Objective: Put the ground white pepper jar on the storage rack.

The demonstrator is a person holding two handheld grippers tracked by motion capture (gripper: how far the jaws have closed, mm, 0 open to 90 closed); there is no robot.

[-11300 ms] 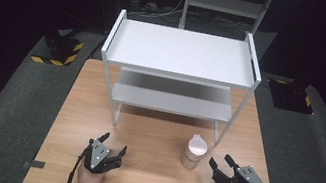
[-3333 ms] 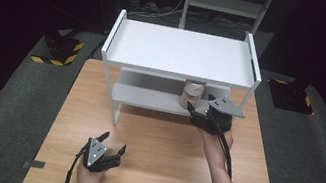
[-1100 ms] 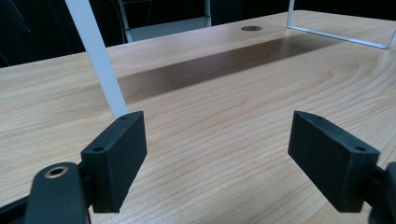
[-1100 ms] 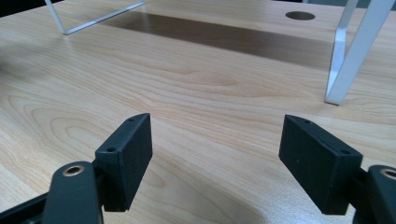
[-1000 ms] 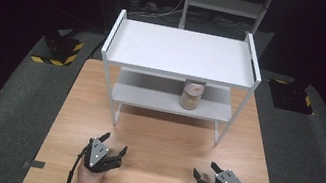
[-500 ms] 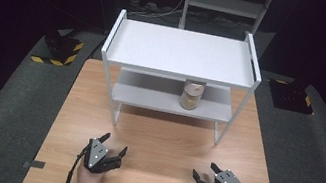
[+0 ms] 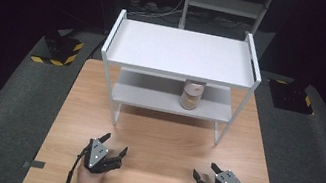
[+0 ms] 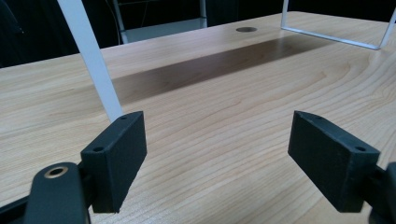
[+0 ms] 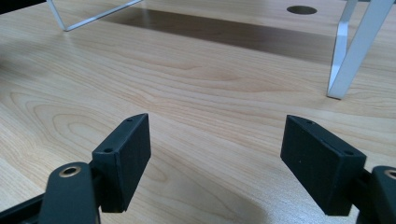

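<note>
A small jar (image 7: 192, 95) with a pale lid and tan contents stands upright on the lower shelf of a white two-tier rack (image 7: 184, 53), right of the shelf's middle. My left gripper (image 7: 114, 146) rests open near the table's front edge at the left, with nothing between its jaws. My right gripper (image 7: 205, 172) rests open at the front right, also holding nothing. In the left gripper view the left gripper (image 8: 217, 154) has its jaws wide apart over bare wood. In the right gripper view the right gripper (image 9: 215, 151) shows the same.
The wooden table (image 7: 163, 137) has bare wood between the rack and both grippers. White rack legs (image 9: 345, 60) stand ahead of each gripper. Grey padded floor (image 7: 5, 109) borders the table on both sides.
The jar went from the table front right onto the rack's lower shelf, carried by my right gripper. That gripper then came back to the front edge. Over the last second nothing moved.
</note>
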